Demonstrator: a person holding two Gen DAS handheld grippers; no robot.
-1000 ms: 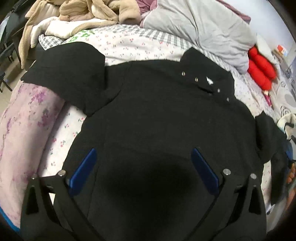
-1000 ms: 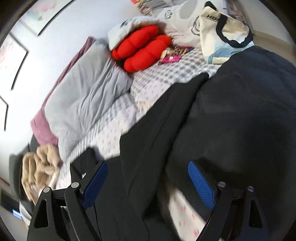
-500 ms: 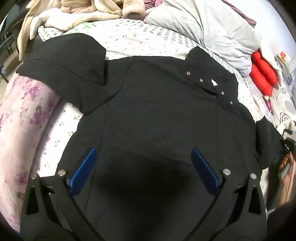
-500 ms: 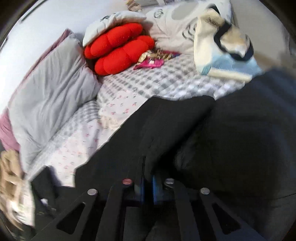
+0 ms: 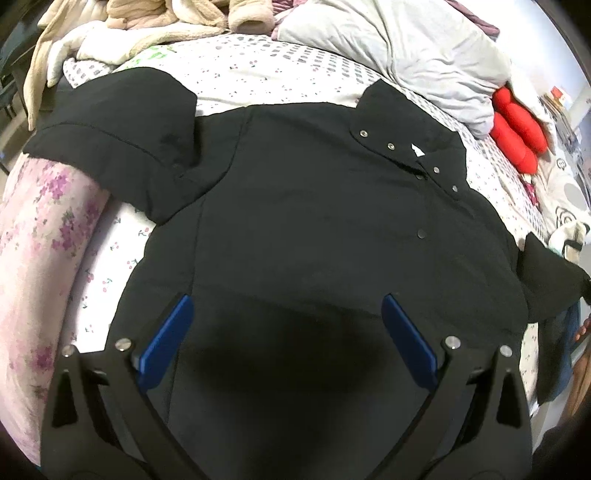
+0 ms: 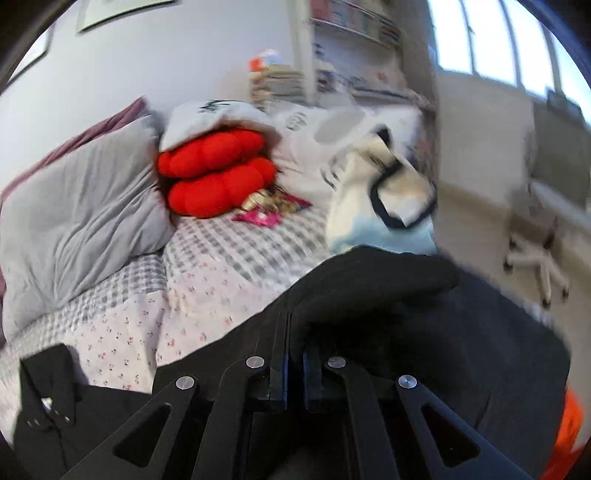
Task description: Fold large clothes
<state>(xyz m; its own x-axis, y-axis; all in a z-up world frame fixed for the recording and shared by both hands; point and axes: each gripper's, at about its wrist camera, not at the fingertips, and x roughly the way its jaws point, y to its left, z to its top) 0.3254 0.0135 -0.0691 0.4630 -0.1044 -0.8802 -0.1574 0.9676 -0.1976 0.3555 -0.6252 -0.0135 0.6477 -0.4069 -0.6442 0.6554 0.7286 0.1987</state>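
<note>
Lying spread flat, front up, across the floral bed for folding, black coat with far-left sleeve outstretched, left gripper hovering wide apart over near hem, right gripper clamped on right sleeve, apparently to fold it inward.

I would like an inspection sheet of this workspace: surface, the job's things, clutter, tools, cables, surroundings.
Surface: bed sheet, floral print, grey checks near the pillows.
Job's things: black jacket spread flat, collar toward the pillows; one sleeve lifted.
Clutter: grey duvet, red cushion, beige blanket, tote bag, snack packets.
Tools: left tool open above the jacket; right tool shut on the sleeve.
Cables: nothing seen.
Surroundings: bookshelf, window, chair base.
</note>
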